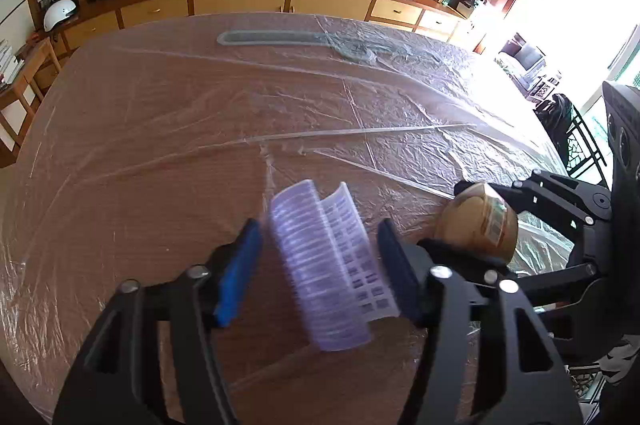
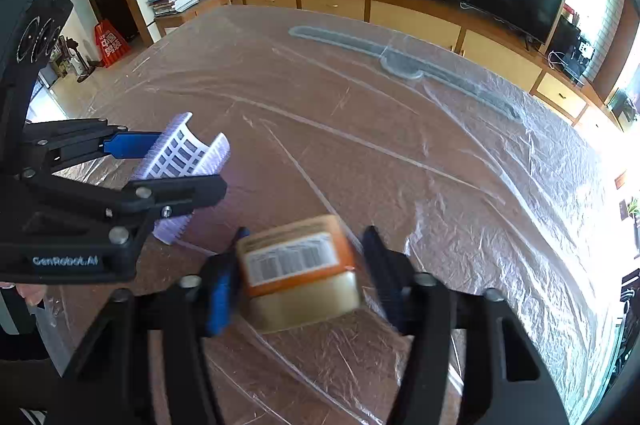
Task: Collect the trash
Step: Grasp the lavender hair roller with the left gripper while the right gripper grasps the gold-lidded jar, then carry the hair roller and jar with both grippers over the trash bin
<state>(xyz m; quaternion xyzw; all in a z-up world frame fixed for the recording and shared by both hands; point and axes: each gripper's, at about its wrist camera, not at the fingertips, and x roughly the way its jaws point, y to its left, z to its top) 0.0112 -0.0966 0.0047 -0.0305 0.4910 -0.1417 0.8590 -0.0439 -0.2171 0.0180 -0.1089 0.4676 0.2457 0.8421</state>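
Left gripper, left wrist view: your left gripper straddles a curled lilac plastic mesh piece; the piece is blurred and a gap shows at the left pad, so a grip cannot be confirmed.
Surface: film-covered surface.
Right gripper, right wrist view: your right gripper is narrowed around an orange-labelled tape roll, just above the surface; blur hides whether the pads press it.
Neighbour: mesh piece at the left, between the other gripper's fingers.
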